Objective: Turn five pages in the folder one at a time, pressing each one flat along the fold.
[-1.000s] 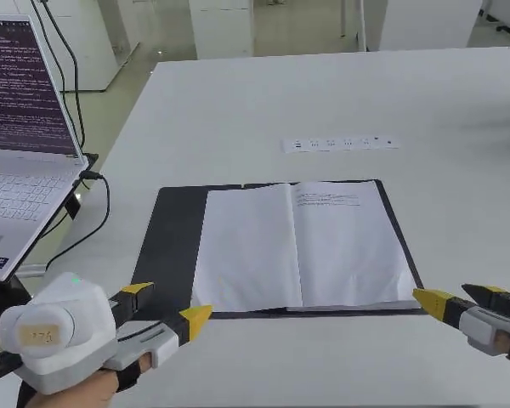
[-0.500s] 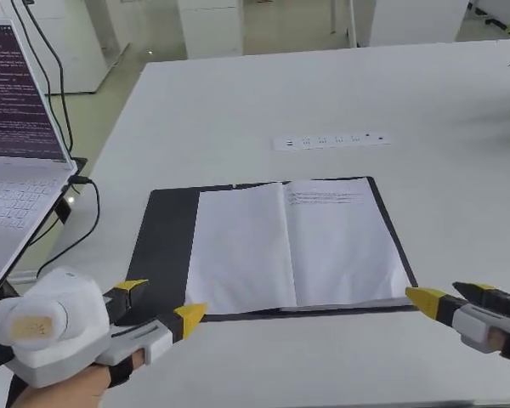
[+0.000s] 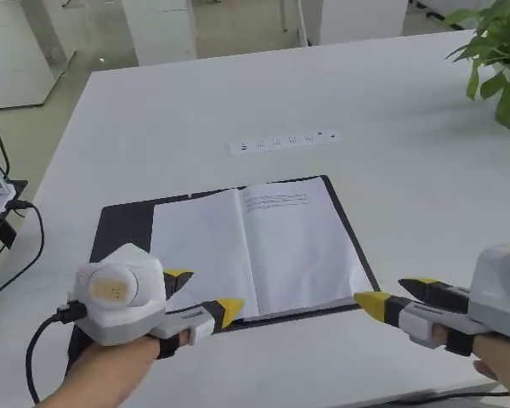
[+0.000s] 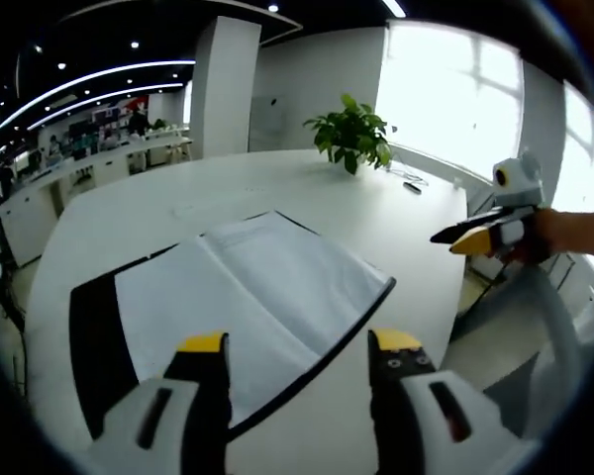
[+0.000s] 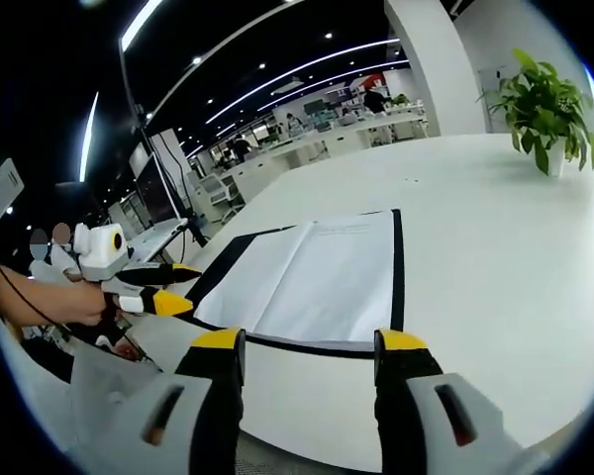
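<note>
Beyond the folder [image 3: 302,246] sit a power strip [image 3: 285,142] and plant [image 3: 493,51], with left gripper [image 3: 206,291] and right gripper [image 3: 391,293] fingers released.

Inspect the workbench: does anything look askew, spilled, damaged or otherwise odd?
Nothing stands out. The open black folder lies flat on the white table, its white pages smooth; the left claw and right claw are open at its near edge.
</note>
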`<state>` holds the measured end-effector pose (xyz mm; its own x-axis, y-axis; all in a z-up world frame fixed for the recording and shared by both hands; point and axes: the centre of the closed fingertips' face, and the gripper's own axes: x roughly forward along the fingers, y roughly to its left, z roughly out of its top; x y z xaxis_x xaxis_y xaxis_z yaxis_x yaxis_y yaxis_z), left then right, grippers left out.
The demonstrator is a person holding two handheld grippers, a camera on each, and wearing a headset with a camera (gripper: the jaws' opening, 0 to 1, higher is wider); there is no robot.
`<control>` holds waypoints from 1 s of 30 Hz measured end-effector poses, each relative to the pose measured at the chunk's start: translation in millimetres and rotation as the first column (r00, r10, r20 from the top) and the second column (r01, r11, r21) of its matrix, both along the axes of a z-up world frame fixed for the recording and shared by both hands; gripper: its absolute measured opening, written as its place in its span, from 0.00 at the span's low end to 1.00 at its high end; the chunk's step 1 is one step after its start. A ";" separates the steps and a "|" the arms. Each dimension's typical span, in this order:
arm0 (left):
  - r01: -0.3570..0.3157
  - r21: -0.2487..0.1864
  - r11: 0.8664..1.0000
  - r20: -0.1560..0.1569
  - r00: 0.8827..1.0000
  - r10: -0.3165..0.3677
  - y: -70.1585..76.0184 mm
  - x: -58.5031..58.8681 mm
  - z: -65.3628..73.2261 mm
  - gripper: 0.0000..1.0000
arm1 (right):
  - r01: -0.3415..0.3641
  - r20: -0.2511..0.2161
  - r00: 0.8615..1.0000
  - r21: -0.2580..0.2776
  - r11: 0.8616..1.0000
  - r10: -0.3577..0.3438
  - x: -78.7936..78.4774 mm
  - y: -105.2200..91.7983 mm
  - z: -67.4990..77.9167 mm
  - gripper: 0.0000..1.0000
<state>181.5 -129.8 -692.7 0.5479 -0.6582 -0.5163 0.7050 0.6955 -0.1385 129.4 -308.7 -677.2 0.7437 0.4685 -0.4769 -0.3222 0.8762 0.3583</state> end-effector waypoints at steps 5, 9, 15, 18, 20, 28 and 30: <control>0.050 0.003 0.999 -0.005 0.999 -0.050 -31.1 2.2 -8.2 0.55 | 0.004 -0.005 1.000 0.005 1.000 -0.004 1.1 -0.9 -1.8 0.51; 0.074 0.004 0.997 -0.008 0.997 -0.074 -51.3 7.0 -16.4 0.54 | 0.011 -0.012 1.000 0.007 1.000 -0.011 2.7 -1.1 -3.2 0.51; 0.092 0.014 0.996 0.006 0.996 -0.092 -83.4 17.3 -31.1 0.52 | 0.018 -0.019 1.000 0.014 1.000 -0.018 4.2 -3.3 -4.7 0.51; 0.102 0.015 0.995 0.005 0.995 -0.102 -103.3 24.1 -37.8 0.51 | 0.023 -0.016 1.000 0.015 1.000 -0.023 6.4 -5.3 -3.7 0.51; 0.109 0.019 0.994 0.010 0.994 -0.110 -113.9 28.5 -43.3 0.50 | 0.027 -0.018 0.999 0.017 0.999 -0.026 8.9 -7.5 -3.8 0.51; 0.082 0.052 0.995 0.020 0.996 -0.083 -138.8 43.6 -68.7 0.47 | 0.023 -0.028 0.999 -0.008 1.000 -0.024 13.5 -14.9 -11.0 0.50; 0.063 0.065 0.996 0.013 0.998 -0.064 -140.3 44.9 -75.6 0.46 | 0.021 -0.036 0.999 -0.009 1.000 -0.021 12.9 -15.3 -13.1 0.50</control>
